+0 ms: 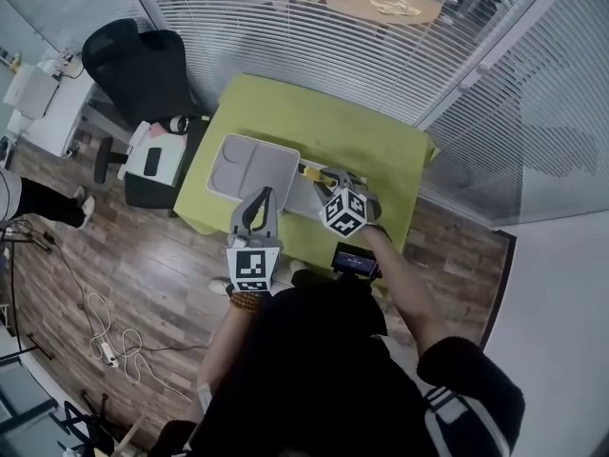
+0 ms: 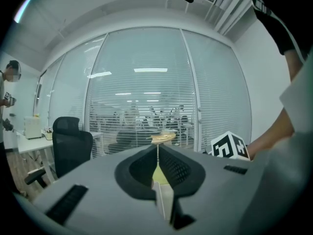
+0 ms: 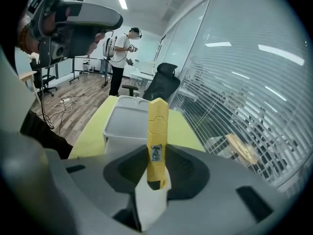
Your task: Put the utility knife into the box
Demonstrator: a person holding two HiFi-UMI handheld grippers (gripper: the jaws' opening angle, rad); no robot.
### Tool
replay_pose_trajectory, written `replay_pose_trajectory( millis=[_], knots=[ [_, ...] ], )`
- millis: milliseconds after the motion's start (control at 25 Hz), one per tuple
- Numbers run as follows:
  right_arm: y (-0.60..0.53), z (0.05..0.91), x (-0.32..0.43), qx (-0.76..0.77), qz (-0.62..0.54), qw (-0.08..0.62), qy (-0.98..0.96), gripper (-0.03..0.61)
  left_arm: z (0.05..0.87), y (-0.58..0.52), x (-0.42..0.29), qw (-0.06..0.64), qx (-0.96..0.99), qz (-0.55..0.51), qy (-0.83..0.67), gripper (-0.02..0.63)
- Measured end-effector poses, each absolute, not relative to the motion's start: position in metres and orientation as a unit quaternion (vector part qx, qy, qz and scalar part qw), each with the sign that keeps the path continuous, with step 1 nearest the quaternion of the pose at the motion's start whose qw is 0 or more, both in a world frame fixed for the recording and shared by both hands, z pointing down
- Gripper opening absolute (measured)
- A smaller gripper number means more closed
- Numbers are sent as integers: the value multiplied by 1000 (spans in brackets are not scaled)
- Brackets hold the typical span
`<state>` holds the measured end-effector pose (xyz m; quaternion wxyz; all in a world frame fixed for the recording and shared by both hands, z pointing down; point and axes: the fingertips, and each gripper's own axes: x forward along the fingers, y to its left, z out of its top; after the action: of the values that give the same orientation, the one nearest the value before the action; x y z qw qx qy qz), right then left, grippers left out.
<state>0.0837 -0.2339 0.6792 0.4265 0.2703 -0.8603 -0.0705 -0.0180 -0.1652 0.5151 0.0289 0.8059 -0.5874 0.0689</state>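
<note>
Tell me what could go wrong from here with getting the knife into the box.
1. The right gripper grips the utility knife near one end, so most of it sticks out past the jaws; it might pivot or slip out.
2. That long tip could strike the rim of the box, which sits near the edge of the green table, and shove it.

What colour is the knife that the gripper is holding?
Yellow. The utility knife shows best in the right gripper view.

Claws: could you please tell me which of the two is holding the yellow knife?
The right claw grips the yellow knife between its jaws; the left claw is shut with nothing in it.
</note>
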Motion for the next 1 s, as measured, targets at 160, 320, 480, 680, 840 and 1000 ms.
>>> replay_pose_trajectory(
  millis=[160,320,480,680,840,1000],
  knots=[
    [-235,695,90,265,-62,441,-855,109,517,-167,-15,29,809,71,-583,20],
    [-238,710,95,263,-50,451,-851,109,519,-169,-14,29,810,76,-581,20],
    [-238,725,103,261,-38,459,-848,109,522,-167,-11,30,809,79,-581,20],
    [-239,739,107,262,-26,468,-844,108,525,-165,-10,32,810,84,-580,20],
    [-239,750,109,262,-20,476,-839,109,528,-164,-10,35,811,87,-578,20],
    [-239,758,114,263,-12,482,-836,109,530,-163,-7,36,812,89,-576,20]
  ],
)
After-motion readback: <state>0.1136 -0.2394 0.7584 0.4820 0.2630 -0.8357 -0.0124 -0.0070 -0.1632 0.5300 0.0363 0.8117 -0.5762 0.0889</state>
